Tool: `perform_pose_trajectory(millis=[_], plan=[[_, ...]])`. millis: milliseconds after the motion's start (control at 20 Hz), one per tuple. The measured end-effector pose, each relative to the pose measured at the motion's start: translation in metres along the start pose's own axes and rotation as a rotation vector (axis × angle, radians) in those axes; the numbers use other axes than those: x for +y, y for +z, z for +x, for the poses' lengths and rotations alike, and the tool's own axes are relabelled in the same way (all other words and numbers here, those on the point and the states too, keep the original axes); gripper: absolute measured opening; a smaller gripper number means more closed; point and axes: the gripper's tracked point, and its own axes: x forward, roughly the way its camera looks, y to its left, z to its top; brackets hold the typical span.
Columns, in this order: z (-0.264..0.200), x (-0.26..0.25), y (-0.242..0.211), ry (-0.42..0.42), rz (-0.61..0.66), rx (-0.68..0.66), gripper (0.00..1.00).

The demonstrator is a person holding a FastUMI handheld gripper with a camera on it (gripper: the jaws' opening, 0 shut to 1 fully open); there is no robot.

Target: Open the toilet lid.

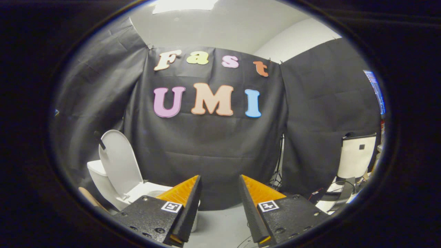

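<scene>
1. The gripper (219,181) hung with its fingers spread apart, nothing between them.
2. At about ten o'clock from the fingers stood the toilet (103,179), well apart from them.
3. Its toilet lid (119,162) was already raised, upright against the tank.
4. Beyond hung the black cloth wall (213,151).

white toilet (103,179) with a white raised toilet lid (119,162); beside the toilet, plain black cloth wall (213,151) and pale grey floor (220,224).

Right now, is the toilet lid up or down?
Up: the toilet lid stands raised against the tank, beyond the open claw, whose fingers touch nothing.
</scene>
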Motion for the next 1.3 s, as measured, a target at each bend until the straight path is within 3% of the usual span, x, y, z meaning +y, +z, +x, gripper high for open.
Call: perform_pose_trajectory(millis=[800,1300], plan=[[0.034,0.009,0.004,0.065,-0.029,0.014,0.66],[0.117,0.008,0.035,0.240,-0.071,0.012,0.72]])
